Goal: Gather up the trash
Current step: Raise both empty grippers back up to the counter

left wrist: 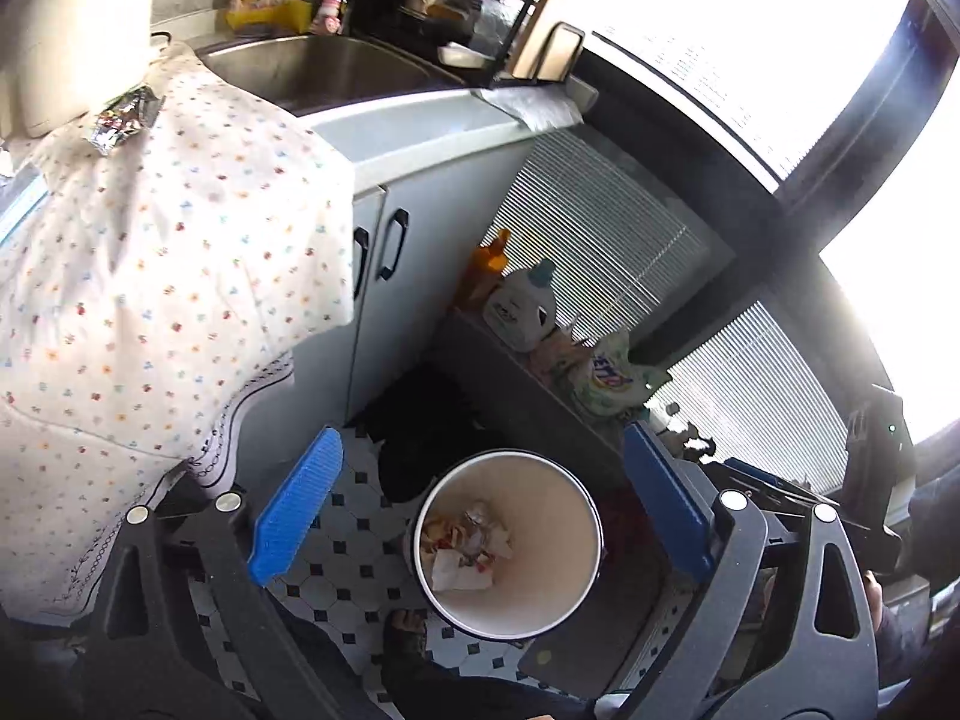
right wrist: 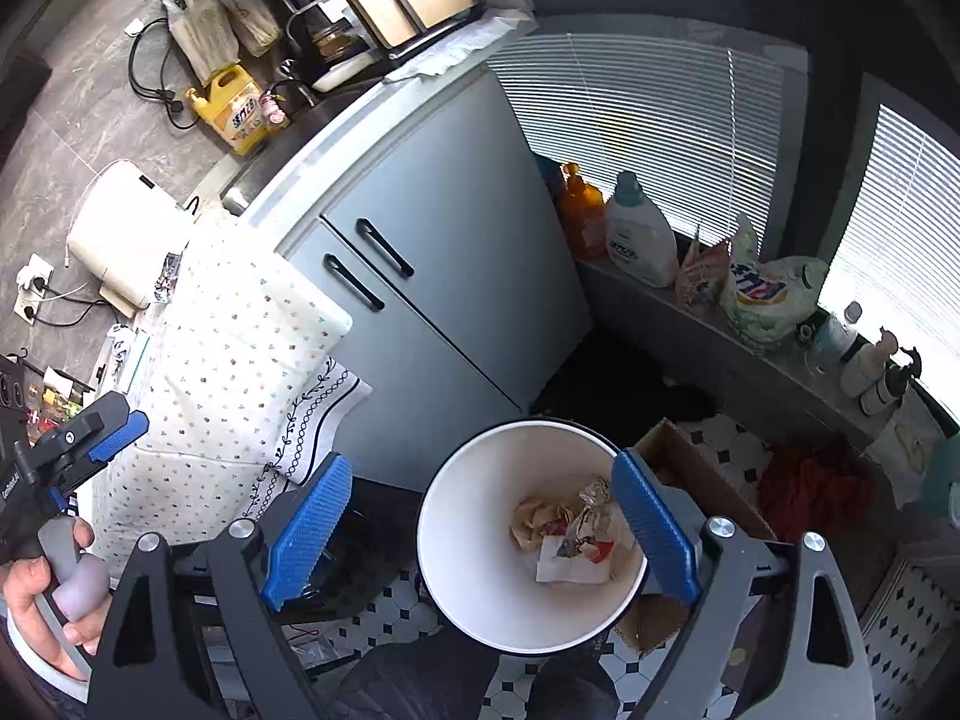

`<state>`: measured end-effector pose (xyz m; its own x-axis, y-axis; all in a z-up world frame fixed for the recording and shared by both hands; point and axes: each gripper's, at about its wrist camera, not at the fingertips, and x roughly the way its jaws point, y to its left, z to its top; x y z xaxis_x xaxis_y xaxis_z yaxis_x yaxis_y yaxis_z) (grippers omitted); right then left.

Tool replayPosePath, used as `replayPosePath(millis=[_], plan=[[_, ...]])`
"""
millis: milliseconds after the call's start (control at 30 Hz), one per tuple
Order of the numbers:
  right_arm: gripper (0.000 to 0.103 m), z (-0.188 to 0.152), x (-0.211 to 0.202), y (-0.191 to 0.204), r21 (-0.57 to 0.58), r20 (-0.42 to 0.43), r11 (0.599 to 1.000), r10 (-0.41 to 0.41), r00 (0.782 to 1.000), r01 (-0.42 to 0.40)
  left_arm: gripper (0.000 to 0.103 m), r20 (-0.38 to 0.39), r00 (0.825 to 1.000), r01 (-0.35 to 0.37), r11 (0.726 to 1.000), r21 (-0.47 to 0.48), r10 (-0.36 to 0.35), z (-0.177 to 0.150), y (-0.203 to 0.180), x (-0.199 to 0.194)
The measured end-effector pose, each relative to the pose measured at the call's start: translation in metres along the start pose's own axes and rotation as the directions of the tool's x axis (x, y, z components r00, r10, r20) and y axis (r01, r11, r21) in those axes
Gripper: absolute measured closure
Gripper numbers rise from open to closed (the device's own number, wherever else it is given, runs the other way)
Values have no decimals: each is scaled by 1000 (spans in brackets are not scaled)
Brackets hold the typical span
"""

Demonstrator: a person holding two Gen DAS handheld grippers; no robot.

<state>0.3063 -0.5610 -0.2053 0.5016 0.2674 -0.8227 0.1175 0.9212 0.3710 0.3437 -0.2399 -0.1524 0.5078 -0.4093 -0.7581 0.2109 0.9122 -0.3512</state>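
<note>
1. We see a grey cabinet with two black handles filling the middle of the right wrist view, a steel sink set in its top.
2. A floral dotted tablecloth hangs over a surface just beside the cabinet; a crumpled foil wrapper lies on it near a white appliance.
3. A white trash bin stands on the black-and-white tiled floor, in front of the cabinet and beside an open cardboard box.
4. Our right gripper hangs above the bin, blue pads spread wide with nothing between them.
5. Our left gripper also hangs over the bin, its pads released and empty; the right wrist view shows a hand on its handle.
6. On a ledge by the blinds stand a white detergent bottle and an orange bottle.
7. The trash, crumpled paper and wrappers, lies at the bottom of the bin, touching neither gripper.
</note>
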Motion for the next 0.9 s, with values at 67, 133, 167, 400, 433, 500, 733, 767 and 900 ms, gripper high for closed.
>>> replayPosePath(millis=[67,133,167,400,433,500,733,767,900], plan=[[8,5,-4,13,-20,15,1000,8,1000,-8,6,39,999,-34,999,-25,35,4,9,-14],[8,10,-6,26,-45,31,999,23,999,-22,6,69,996,-51,997,-57,55,6,19,-26],[8,12,-6,33,-59,36,998,31,999,-29,6,80,994,-62,996,-70,67,6,24,-32],[8,25,0,86,-143,59,986,90,994,-81,6,175,971,-140,981,-132,163,5,63,-80],[8,26,2,96,-163,57,983,91,994,-81,6,194,962,-166,977,-136,190,5,69,-89],[10,29,5,117,-215,60,974,82,995,-67,6,232,948,-186,971,-151,217,5,83,-105],[10,43,14,176,-300,102,952,102,990,-67,6,321,890,-265,940,-216,324,11,136,-157],[8,46,16,183,-309,108,948,112,988,-74,6,329,881,-281,936,-214,340,13,142,-160],[8,57,24,212,-308,116,946,147,982,-105,6,335,869,-310,929,-202,363,24,174,-170]])
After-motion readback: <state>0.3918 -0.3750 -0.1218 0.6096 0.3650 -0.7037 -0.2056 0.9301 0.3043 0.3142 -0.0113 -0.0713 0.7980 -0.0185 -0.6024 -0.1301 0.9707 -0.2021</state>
